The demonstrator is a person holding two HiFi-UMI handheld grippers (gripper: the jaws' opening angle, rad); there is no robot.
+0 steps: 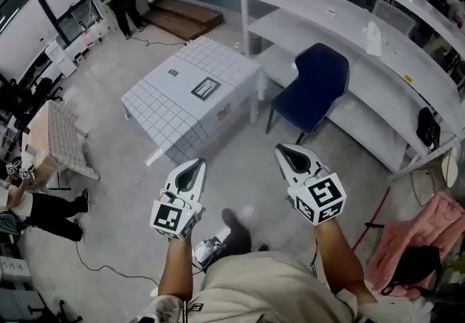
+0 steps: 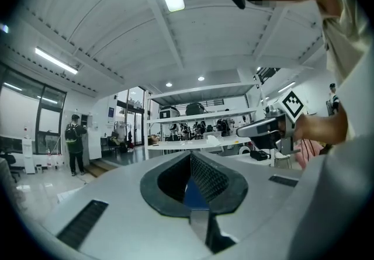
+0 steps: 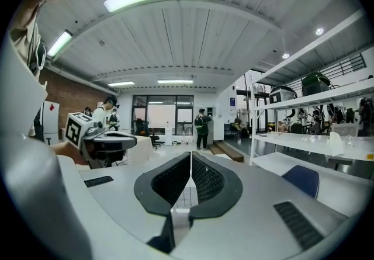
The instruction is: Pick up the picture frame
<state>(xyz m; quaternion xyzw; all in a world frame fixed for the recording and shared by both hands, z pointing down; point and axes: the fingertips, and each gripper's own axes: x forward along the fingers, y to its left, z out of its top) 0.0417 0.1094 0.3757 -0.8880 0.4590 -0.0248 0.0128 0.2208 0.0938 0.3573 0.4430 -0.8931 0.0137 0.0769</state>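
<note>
Jaws together, both empty; picture frame (image 1: pixel 205 88) flat, long axis upper-rightward.

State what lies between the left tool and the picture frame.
In the head view, only bare floor and then the hanging checked tablecloth lie between the left tool and the picture frame.

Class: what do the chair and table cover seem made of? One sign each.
Chair: matte dark blue shell, probably plastic or fabric; thin dark legs look metal. Table cover: likely cloth, gridded white; it drapes over the edges.
</note>
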